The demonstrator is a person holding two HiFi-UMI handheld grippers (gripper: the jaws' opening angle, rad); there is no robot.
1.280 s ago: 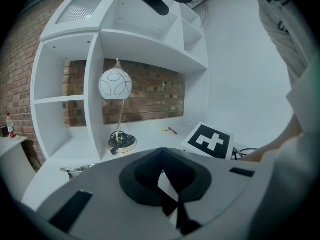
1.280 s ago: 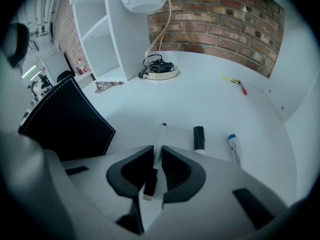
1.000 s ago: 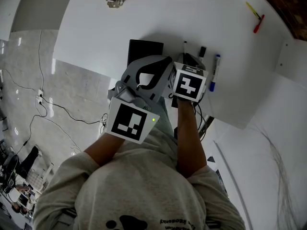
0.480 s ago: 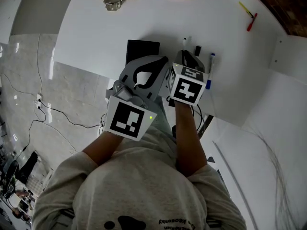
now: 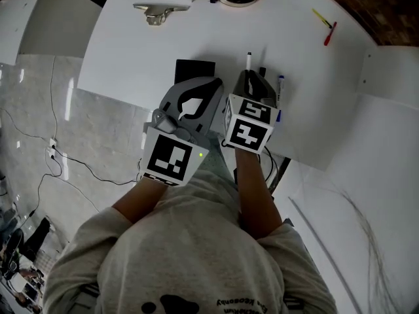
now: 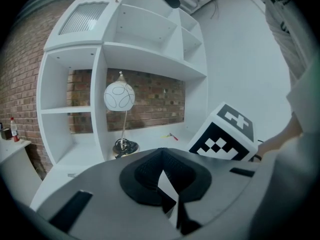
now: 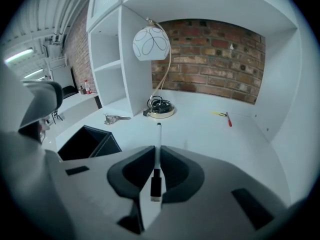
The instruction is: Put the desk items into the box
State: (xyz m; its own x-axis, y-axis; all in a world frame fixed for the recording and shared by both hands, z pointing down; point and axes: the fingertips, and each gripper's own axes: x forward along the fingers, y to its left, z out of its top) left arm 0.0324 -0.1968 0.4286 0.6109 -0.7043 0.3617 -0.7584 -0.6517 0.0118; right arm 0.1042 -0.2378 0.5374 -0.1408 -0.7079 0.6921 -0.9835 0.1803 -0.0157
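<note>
Lying metal clip (image 5: 155, 8): seen far back on the white bench (image 5: 131, 51), left of everything else
Box (image 5: 195, 68): black, open at the top, its inside dark; set on the bench, right of the clip and nearer the person
Left tool (image 5: 211, 84): jaws brought together at the tips, nothing gripped between them; held beside the box
Right tool (image 5: 251, 77): jaws clamped on the pen (image 5: 249, 63); held just right of the left tool, tilted downward
Pen: white with a dark tip; gripped near its black end, the shaft reaching forward past the jaws; kept clear of the bench, outside the box and to its right
Blue marker (image 5: 280, 86): laid on the bench just right of the right tool
Red and yellow pieces (image 5: 326, 29): laid together on the bench at far right, well apart from the tools
</note>
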